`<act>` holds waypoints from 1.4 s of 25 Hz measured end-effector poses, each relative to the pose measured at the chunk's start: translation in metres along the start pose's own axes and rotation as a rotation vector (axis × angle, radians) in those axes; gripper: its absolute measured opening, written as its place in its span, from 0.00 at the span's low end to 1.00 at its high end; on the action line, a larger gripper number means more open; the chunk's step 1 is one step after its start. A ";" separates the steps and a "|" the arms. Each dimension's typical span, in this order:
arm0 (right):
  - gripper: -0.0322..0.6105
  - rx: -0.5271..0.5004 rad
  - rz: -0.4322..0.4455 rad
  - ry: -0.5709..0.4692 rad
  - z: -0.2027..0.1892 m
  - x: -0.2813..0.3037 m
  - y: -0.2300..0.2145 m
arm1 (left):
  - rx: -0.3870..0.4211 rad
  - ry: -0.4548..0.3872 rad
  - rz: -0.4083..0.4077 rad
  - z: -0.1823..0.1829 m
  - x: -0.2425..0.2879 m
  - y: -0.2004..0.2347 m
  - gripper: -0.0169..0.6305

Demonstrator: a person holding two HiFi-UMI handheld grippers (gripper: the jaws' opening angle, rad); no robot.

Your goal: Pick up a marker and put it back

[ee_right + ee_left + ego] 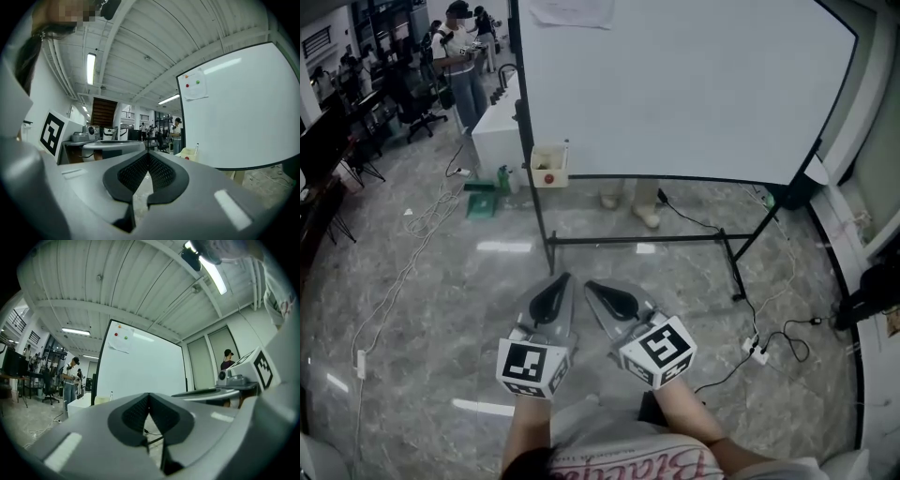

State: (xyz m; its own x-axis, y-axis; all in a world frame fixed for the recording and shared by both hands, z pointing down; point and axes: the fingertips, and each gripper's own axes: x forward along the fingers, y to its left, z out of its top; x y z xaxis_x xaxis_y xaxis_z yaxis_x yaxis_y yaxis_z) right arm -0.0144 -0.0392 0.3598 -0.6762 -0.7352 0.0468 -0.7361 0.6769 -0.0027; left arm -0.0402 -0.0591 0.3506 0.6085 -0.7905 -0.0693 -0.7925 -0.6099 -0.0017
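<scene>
A large whiteboard (675,84) on a black wheeled stand faces me. A small cream box (549,165) hangs at its lower left corner, with a marker (566,148) standing up from it. The same box (188,153) and marker (197,147) show in the right gripper view. My left gripper (559,287) and right gripper (598,291) are held side by side low in front of me, well short of the board. Both are shut with nothing between the pads.
The stand's black floor bar (637,240) crosses ahead. Cables and a power strip (757,351) lie on the floor at the right. A white counter (499,122) and people at desks (455,56) are at the far left. A green object (483,192) sits on the floor.
</scene>
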 end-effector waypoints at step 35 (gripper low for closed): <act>0.16 0.085 0.069 0.064 -0.020 0.227 -0.224 | 0.017 0.043 0.128 -0.025 0.225 0.175 0.02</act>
State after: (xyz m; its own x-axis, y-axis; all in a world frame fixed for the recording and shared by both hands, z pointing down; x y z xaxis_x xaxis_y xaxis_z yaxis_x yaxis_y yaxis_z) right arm -0.0022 -0.3571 0.3914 -0.7238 -0.6816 0.1077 -0.6899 0.7180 -0.0922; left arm -0.0407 -0.3455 0.3596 0.5032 -0.8638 -0.0269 -0.8642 -0.5030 -0.0127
